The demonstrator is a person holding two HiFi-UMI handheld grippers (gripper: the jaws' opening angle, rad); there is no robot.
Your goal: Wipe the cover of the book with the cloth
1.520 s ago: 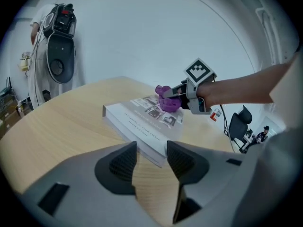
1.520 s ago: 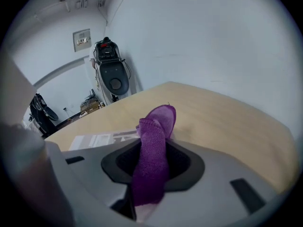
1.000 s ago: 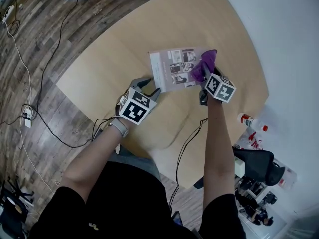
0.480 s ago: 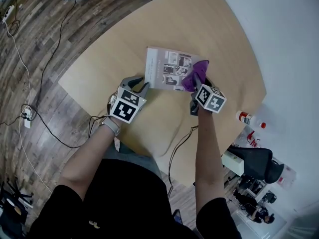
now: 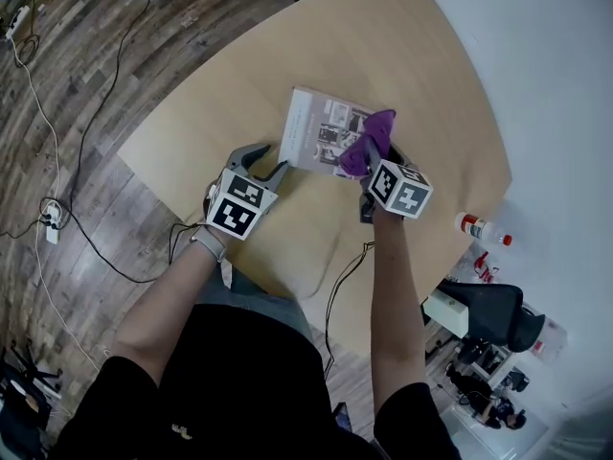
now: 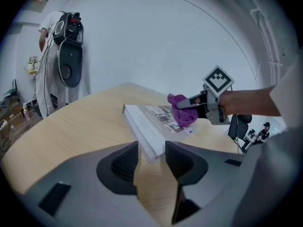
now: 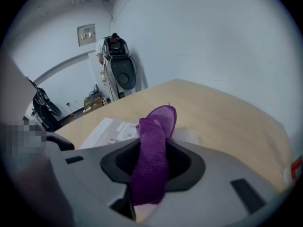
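**CHANGE vs. earlier:** book [image 5: 318, 127] has swung a little clockwise on the table [image 5: 211, 113] (head view). Purple cloth [image 5: 367, 142] has slid in from the book's 3 o'clock edge. Both hands have drifted toward 9 o'clock.

**ITEM 1 – book.** Flat on table, cover up, photo panels showing. Spine edge faces the left side and runs approx. 12-to-6 in head view. Outline looks near square from above, so long axis uncertain.

**ITEM 2 – cloth.** Bunched, resting on the cover at the book's 4 o'clock part. Rest of cover, toward 10 o'clock, is bare.

**ITEM 3 – right gripper [image 5: 369, 164].** Jaws pressed together on the cloth, with a fold sticking out ahead of the tips. Tips point to approx. 11 o'clock over the book's near right edge.

**ITEM 4 – left gripper [image 5: 269, 160].** Jaws spread and have just been opening. Per left gripper view, the book's near corner sits at the mouth of the gap w/o either pad pressing on it. Book lies at 1 o'clock from this gripper.

**KEY RELATION (judgement):** right gripper is the working one and is already on the cover. Bare cover lies at 10–11 o'clock from the cloth, so the next stroke prob. runs that way, toward the spine. That push would shove the book at the left gripper, which isn't clamped. Book may skate or turn further unless the left gripper closes on the corner or blocks it.
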